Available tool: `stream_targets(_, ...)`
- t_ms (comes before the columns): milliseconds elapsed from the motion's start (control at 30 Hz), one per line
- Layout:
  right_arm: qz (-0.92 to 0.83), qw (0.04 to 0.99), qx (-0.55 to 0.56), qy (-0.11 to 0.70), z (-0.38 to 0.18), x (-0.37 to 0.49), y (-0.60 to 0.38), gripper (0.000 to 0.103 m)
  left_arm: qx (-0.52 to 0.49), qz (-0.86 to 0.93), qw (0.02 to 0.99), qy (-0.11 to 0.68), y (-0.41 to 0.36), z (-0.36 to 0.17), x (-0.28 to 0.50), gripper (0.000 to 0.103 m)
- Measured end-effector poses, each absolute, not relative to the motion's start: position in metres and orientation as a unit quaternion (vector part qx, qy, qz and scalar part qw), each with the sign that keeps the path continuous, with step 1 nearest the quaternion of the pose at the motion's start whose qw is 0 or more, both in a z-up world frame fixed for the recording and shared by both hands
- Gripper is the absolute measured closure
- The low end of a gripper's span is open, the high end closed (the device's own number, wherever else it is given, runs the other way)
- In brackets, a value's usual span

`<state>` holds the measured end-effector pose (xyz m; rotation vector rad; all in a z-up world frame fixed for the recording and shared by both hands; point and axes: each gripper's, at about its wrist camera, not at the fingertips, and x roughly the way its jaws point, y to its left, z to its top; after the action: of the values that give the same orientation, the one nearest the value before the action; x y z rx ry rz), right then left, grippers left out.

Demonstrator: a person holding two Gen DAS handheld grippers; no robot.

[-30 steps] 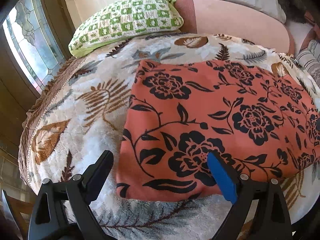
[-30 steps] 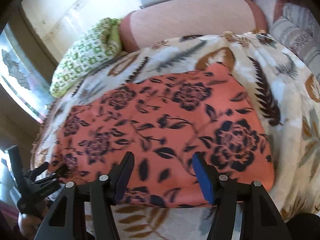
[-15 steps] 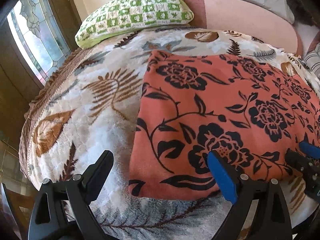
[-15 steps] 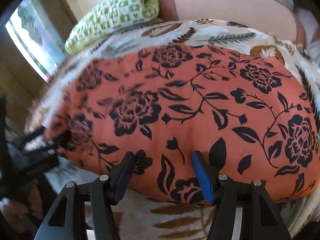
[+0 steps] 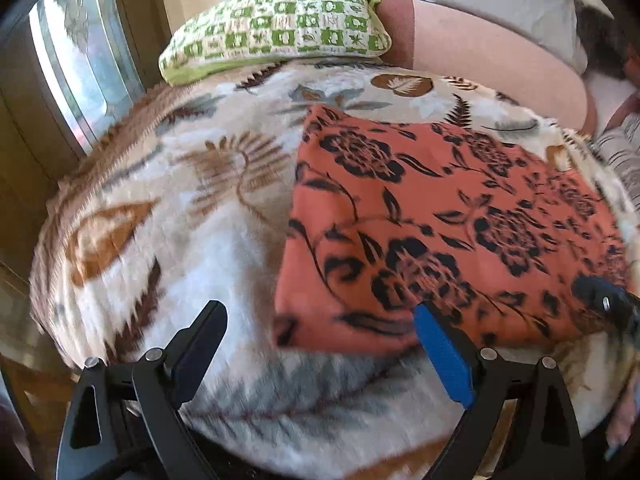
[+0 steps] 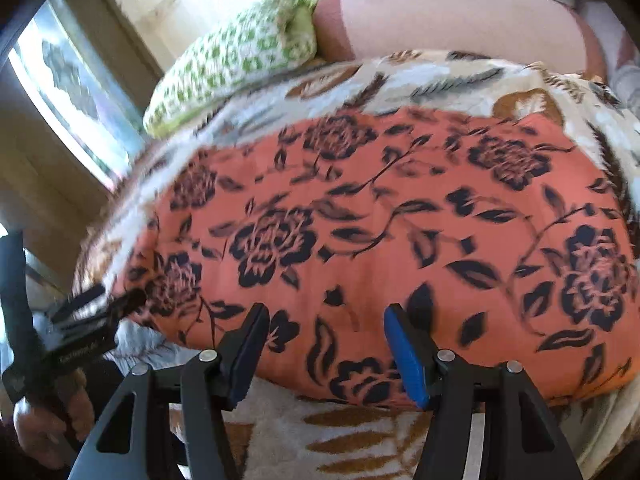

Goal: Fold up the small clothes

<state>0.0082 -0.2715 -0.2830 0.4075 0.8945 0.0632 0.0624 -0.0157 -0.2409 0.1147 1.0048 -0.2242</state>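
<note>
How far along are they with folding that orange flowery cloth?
The orange floral cloth already lies flat as a neat rectangle on the leaf-print blanket. Both the left gripper and right gripper are open at its near edge, gripping nothing. Any further fold is left.

Orange floral cloth (image 5: 440,220) cut off at right edge, right gripper (image 5: 604,300) mostly out of frame lower right, leaf-print blanket (image 6: 360,440) motion-blurred

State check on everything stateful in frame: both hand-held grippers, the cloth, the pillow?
left hand-held gripper: open, empty, at the cloth's near left corner.
right hand-held gripper: open, empty, over the cloth's near edge.
orange floral cloth: lying flat on the blanket, not gripped.
leaf-print blanket: spread out under the cloth.
green checked pillow: lying at the blanket's far edge.
</note>
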Motion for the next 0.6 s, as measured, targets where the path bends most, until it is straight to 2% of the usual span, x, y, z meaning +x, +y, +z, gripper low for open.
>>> stream_targets(167,0.016,0.89,0.226,0.395,-0.273,-0.007,-0.302,0.039,-0.031,-0.14,0.84,0.523,-0.011,-0.249,0.047,0.008)
stream_targets(367,0.007,0.885,0.254,0.391,-0.279,-0.018,-0.322,0.039,-0.13,-0.158,0.822,0.531,-0.012,-0.265,0.058,0.01)
stream_targets(400,0.007,0.883,0.257,0.392,-0.281,-0.02,-0.323,0.039,-0.136,-0.157,0.822,0.531,-0.012,-0.267,0.06,0.012)
stream_targets(467,0.009,0.883,0.257,0.393,-0.283,-0.023,-0.323,0.039,-0.159,-0.167,0.817,0.529,-0.015,-0.274,0.063,0.026)
stream_targets(600,0.014,0.881,0.263,0.393,-0.287,-0.025,-0.323,0.039,-0.153,-0.167,0.83,0.51,-0.025,-0.275,0.068,0.03)
